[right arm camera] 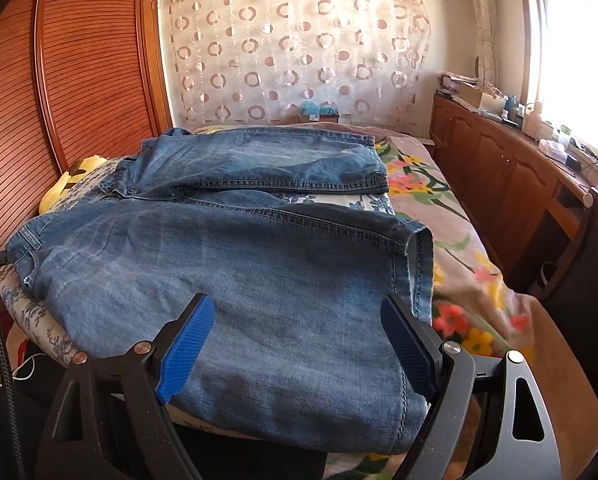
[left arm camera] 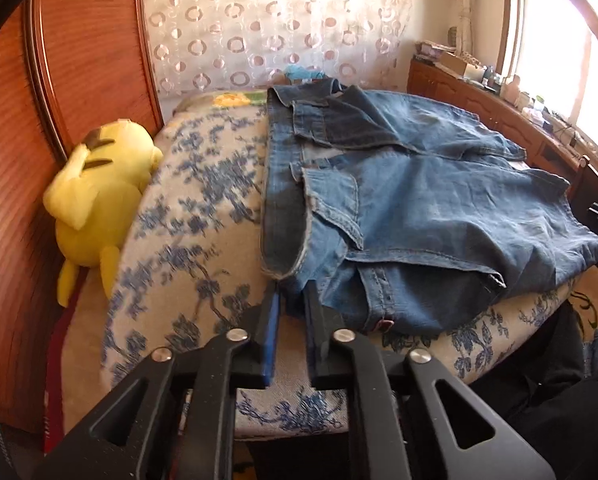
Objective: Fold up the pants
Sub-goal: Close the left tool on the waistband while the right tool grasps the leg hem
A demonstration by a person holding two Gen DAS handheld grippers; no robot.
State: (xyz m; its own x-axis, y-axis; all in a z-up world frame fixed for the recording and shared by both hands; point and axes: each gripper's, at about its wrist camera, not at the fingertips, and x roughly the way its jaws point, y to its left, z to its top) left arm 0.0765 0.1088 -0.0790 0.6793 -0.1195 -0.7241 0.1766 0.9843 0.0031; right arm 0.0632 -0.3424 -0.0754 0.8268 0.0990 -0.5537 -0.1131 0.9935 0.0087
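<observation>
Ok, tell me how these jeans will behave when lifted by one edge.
The jeans are probably floppy: the folded layers already sag over the bed's edge. Likely heavy for cloth, given thick seams. A lifted waistband would probably trail the rest.

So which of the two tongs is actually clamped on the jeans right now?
The left tongs: their blue pads are nearly together, pinching the waistband corner of the jeans. The right tongs stand wide open, pads apart over the near leg without pressing it.

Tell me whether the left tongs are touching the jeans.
Touching. In the left wrist view, the left tongs have nearly closed on the near corner of the jeans, with denim between the blue pads at the waistband edge.
</observation>
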